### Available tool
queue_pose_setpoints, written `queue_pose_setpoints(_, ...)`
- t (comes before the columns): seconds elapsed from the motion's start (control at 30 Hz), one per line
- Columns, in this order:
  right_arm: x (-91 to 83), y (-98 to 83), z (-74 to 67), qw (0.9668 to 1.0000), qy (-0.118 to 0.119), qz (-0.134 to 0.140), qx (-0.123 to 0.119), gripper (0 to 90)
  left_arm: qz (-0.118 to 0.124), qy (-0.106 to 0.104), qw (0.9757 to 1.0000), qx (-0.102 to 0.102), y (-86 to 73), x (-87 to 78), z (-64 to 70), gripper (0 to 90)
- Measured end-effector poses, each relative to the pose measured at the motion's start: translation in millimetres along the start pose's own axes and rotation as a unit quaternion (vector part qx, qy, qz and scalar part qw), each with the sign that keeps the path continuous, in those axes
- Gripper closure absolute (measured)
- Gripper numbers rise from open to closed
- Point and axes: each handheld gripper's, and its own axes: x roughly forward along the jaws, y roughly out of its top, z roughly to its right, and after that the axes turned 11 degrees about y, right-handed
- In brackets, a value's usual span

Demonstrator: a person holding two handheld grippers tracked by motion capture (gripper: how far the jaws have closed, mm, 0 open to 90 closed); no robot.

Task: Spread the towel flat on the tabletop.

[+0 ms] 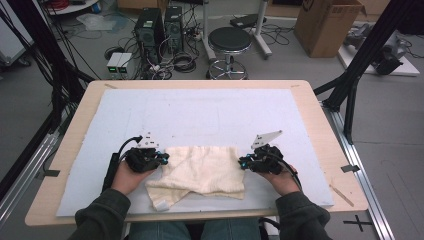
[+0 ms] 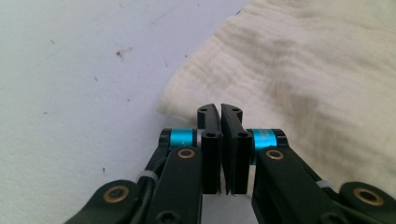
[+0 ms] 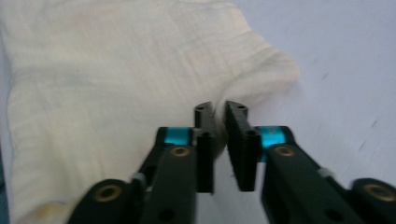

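cloth [image 2: 299, 70] cut off at right edge, pinched cloth edge hidden behind left tool [image 2: 220, 112]

Grey floor beyond the table holds a black stool [image 1: 229, 41], computer towers [image 1: 160, 27] and a cardboard box [image 1: 327, 25].

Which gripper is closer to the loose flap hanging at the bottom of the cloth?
Left. The left gripper sits just above the flap; the right gripper is across the cloth.

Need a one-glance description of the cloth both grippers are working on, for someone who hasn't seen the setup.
On the wooden table lies a pale blue mat; near its front edge, between the left gripper and the right gripper, sits the cloth. It is cream, crinkled and loosely folded, the only soft thing on the mat.
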Motion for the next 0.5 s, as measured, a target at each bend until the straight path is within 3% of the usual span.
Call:
queue_pose_setpoints(0.13,-9.6,-4.0,3.9,0.9994,-0.004,0.031,0.013,63.9,0.015,0.000,0.9994,-0.031,0.5,-1.6,-5.6,67.4)
queue_pose_setpoints(0.27,-18.7,1.1,18.1,0.9963,-0.005,0.074,0.044,65.4,0.016,0.006,0.9982,-0.057,0.9,1.1,-10.4,62.1)
queue_pose_setpoints(0.37,-9.5,1.5,30.4,0.9956,-0.007,0.064,0.068,66.9,0.004,0.013,0.9976,-0.067,0.6,4.7,-12.0,60.6)
queue_pose_setpoints(0.5,10.7,4.0,34.1,0.9970,-0.004,0.032,0.071,63.9,-0.001,0.016,0.9973,-0.071,0.3,9.7,-12.0,60.6)
